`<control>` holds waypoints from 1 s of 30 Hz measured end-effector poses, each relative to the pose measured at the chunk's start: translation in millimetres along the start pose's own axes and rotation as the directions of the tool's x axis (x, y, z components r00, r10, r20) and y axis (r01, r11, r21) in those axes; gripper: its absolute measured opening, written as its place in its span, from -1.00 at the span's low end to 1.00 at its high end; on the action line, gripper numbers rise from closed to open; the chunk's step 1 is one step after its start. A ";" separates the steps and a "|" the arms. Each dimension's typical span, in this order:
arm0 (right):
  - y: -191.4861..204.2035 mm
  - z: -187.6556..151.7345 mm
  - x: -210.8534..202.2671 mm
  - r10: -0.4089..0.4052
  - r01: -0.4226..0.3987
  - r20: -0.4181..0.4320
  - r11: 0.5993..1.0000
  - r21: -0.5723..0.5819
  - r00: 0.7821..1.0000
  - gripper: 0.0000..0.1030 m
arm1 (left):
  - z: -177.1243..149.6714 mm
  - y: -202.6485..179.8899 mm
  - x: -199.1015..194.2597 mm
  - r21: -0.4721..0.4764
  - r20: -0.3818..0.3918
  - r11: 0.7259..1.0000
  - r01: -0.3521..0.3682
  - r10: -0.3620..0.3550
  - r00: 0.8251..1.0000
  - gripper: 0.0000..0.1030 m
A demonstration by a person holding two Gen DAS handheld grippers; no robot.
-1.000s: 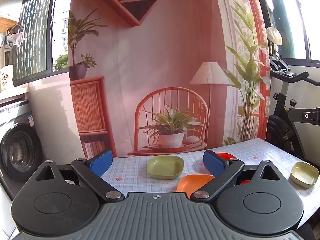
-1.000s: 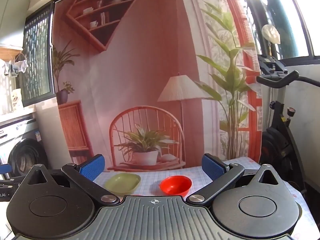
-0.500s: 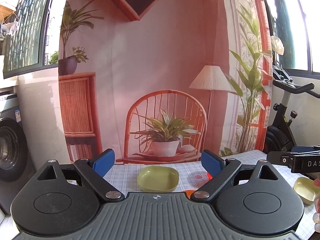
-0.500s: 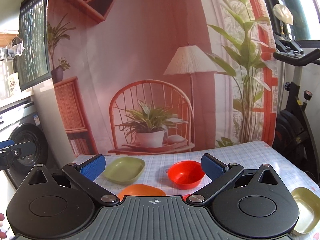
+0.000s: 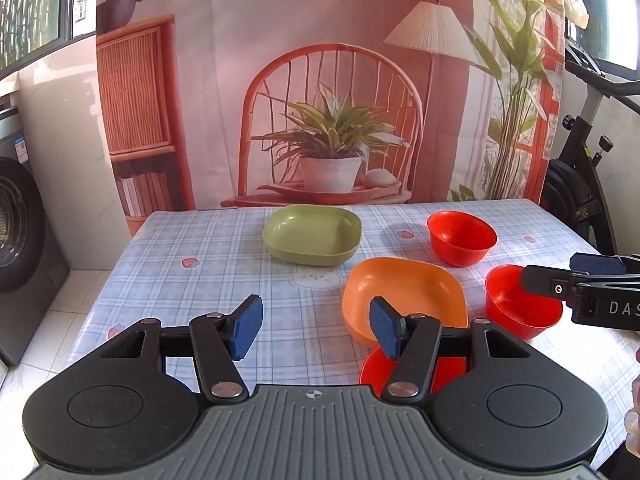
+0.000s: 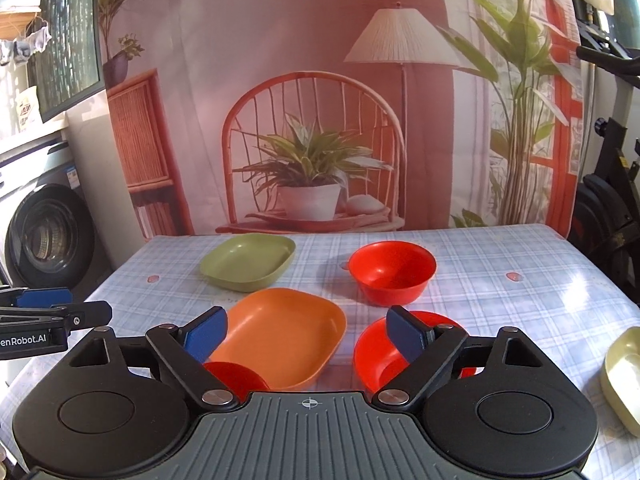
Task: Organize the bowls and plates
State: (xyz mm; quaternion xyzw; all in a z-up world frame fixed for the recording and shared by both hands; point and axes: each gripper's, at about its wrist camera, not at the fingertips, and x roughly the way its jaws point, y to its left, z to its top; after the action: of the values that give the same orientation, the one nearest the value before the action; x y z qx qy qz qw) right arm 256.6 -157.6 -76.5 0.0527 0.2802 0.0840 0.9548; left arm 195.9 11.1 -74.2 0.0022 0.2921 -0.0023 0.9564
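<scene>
Dishes sit spread on the checked worktop [image 5: 208, 264]: a green plate [image 5: 313, 234] at the back, an orange plate [image 5: 404, 295] in the middle, a red bowl [image 5: 461, 237] behind it on the right, a second red bowl [image 5: 520, 301] nearer, a third red bowl [image 6: 234, 376] close in front, and a pale yellow dish [image 6: 623, 374] at the far right edge. Left tongs [image 5: 316, 327] and right tongs [image 6: 308, 334] both stand apart with nothing gripped, their jaws having just been closing; the right tongs hang over the orange plate and second bowl
</scene>
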 end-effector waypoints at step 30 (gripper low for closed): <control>3.1 -66.1 53.4 0.173 -0.157 -0.238 0.984 0.084 0.956 -0.69 | -57.2 -32.3 46.4 -0.056 -0.226 0.996 0.066 -0.078 0.971 -0.66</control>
State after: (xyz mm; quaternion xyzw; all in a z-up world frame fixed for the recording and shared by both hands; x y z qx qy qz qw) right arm 264.5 -140.8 -159.5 0.0960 0.3928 0.1600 0.9005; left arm 202.3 -21.1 -147.7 -0.0312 0.3997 -0.0297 0.9156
